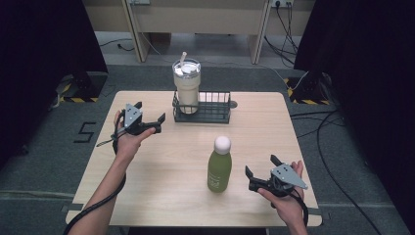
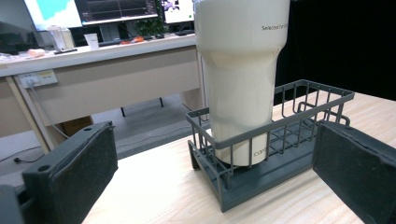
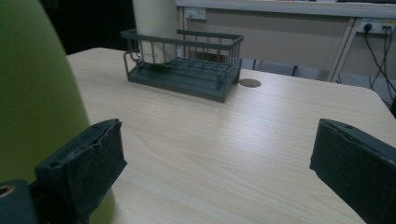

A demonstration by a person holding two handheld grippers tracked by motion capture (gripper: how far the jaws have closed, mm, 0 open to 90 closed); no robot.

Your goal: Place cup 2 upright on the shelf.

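A green bottle [image 1: 219,171] with a white cap stands upright on the wooden table [image 1: 161,171], front right of centre. At the back middle, a cream tumbler [image 1: 186,88] with a straw stands in the left end of a dark wire basket [image 1: 210,111]. My left gripper [image 1: 150,111] is held open above the table's left side, aimed at the tumbler [image 2: 240,74] and basket [image 2: 285,126]. My right gripper [image 1: 261,165] is open just right of the bottle [image 3: 32,93], which stands beside its left jaw, not between the jaws. Nothing is held.
The right part of the basket [image 3: 196,70] is empty. A round cable hole [image 3: 250,82] lies in the table behind the basket. Desks [image 2: 102,70] and cables [image 1: 333,147] lie beyond the table, with black curtains at both sides.
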